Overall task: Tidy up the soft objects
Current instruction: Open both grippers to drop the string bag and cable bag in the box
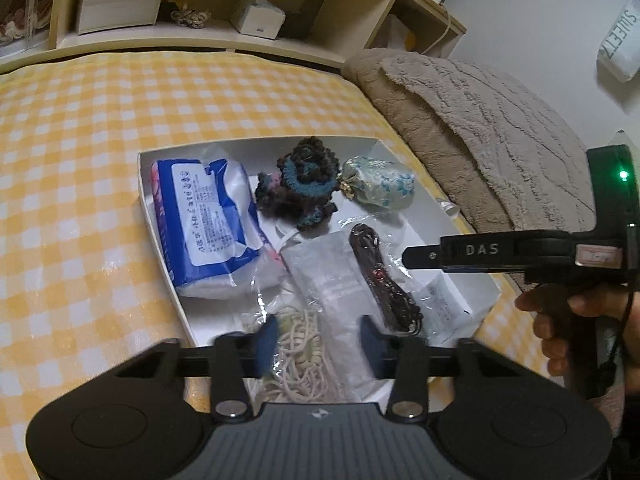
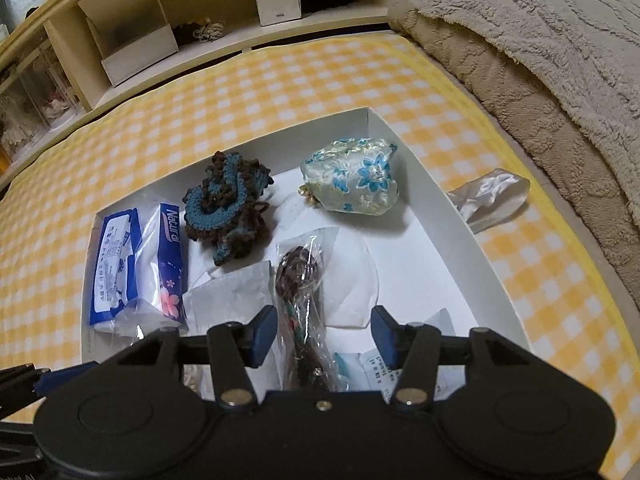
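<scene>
Left wrist view: white box (image 1: 144,184) sat on the yellow check sheet (image 1: 80,140), with the soft stuff inside.
- Tissue pack (image 1: 208,224) at 9 o'clock in the box.
- Crochet piece (image 1: 304,184) at 12.
- Floral pouch (image 1: 378,184) at 1, just beside the crochet.
- Bagged dark cord (image 1: 384,280) ran from centre toward 5. It lay partly on a flat white packet (image 1: 324,276) whose print was too blurred to read.
- Printed sachet (image 1: 444,300) at 4, text illegible.

Left gripper (image 1: 318,338) was over the box's 6 o'clock edge. Its pads stood apart at a moderate gap with a bagged cream cord (image 1: 298,344) between them. The left pad was motion-smeared, so I couldn't tell if either pad touched the bag, and no squeeze was visible. The gripper body hid the lower half of the cord and the box's near wall.

Right gripper (image 2: 324,334) had its jaws about half open, straddling the near end of the dark cord bag. The pads were clear of it on both sides, nothing gripped. The cord's tail went under the gripper body, end not visible.

In the left view the same tool came in side-on from 3 o'clock, so no gap could be read there. The hand (image 1: 560,320) on its grip was cut by the frame edge.

Outside the box at 2 o'clock in the right view there was a crumpled shiny scrap (image 2: 492,196), plastic or satin, couldn't say. Brown blanket (image 1: 480,120) at 1–3. Shelf (image 1: 200,32) along 12, contents mostly too dark or small to identify.
</scene>
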Available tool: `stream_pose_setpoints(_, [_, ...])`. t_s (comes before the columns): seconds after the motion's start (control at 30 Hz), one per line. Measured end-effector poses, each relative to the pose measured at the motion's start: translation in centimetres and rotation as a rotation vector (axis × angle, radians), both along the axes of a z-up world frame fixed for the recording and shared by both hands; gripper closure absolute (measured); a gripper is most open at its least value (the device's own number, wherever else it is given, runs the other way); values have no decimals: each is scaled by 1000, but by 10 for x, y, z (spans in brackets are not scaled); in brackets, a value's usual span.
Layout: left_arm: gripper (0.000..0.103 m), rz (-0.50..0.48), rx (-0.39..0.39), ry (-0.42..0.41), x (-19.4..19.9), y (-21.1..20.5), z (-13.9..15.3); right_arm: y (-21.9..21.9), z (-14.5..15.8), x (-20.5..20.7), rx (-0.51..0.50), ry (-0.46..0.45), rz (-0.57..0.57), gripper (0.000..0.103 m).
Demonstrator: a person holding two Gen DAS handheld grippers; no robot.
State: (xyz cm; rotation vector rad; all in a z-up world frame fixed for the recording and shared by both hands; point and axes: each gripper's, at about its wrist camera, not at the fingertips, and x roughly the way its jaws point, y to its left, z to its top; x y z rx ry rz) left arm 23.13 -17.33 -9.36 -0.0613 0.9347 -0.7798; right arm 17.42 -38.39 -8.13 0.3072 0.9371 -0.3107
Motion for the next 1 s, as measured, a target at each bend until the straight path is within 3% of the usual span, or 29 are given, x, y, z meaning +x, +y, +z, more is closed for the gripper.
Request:
stream_pose_setpoints(0.17, [87, -54, -1, -9, -7, -5, 4, 2, 1, 0, -1, -3, 5, 51])
stream_pose_setpoints(0.3, [92, -67, 65, 28, -9, -14, -18, 4, 1, -1, -3, 2, 14, 51])
stream_pose_setpoints(0.43, [92, -57, 67, 56, -6, -11, -28, 3, 1, 0, -1, 2, 15, 51])
stream_pose_setpoints(0.5, [84, -52, 64, 51, -6, -10, -25, 3, 1, -1, 0, 1, 15, 50])
stream_pose_setpoints(0.57, [66, -43, 60, 37, -7, -8, -20, 4, 3, -2, 0, -1, 14, 50])
stream_pose_setpoints(0.63, [57, -30, 48, 31, -6, -4, -12, 5, 7, -5, 2, -12, 11, 50])
stream_pose_setpoints(0.77, [37, 14, 41, -6, -7, 6, 7, 11, 23, -15, 20, -51, -7, 39])
stream_pose_setpoints(0.83, [29, 37, 34, -26, -10, 14, 17, 15, 32, -22, 24, -74, -6, 33])
stream_pose_setpoints(1.0, [13, 91, 13, -74, -18, 33, 41, 24, 56, -44, 3, -129, -14, 29])
